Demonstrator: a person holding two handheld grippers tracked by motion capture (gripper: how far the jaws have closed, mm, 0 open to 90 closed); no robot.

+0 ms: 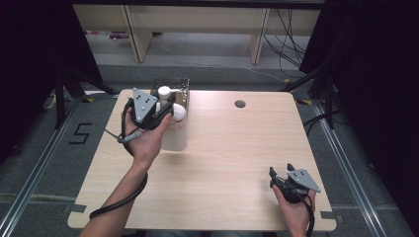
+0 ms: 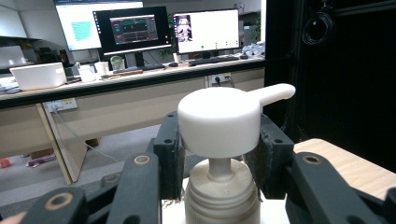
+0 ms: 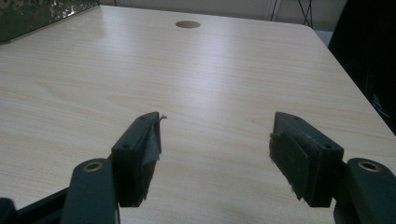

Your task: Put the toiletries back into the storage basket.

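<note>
So we've got the left claw [image 1: 167, 109] wrapped around the top of a white pump bottle [image 1: 174, 129], which stands on the tabletop [image 1: 232, 148] near the far left corner. In the left gripper view the two black jaws sit on either side of the bottle's round pump head [image 2: 219, 120], pads pressed against it, with the spout pointing off to the right. The neck and collar of the bottle show just below, between the jaws. So that claw is clamped on the pump head, not the body.

Right behind the bottle, at the far edge of the tabletop, there's a dark, shiny metallic box or basket [image 1: 179, 86]; we can't tell what's in it. One corner of it also peeks in at the top left of the right gripper view.

Our right claw [image 1: 280, 173] is down at the near right corner of the tabletop, well apart from the bottle. Its jaws stand wide apart with nothing between them, just bare wood under them. The left pad there looks a bit frayed at its tip. A round cable hole [image 1: 240, 103] sits near the far edge, in the right half.
</note>
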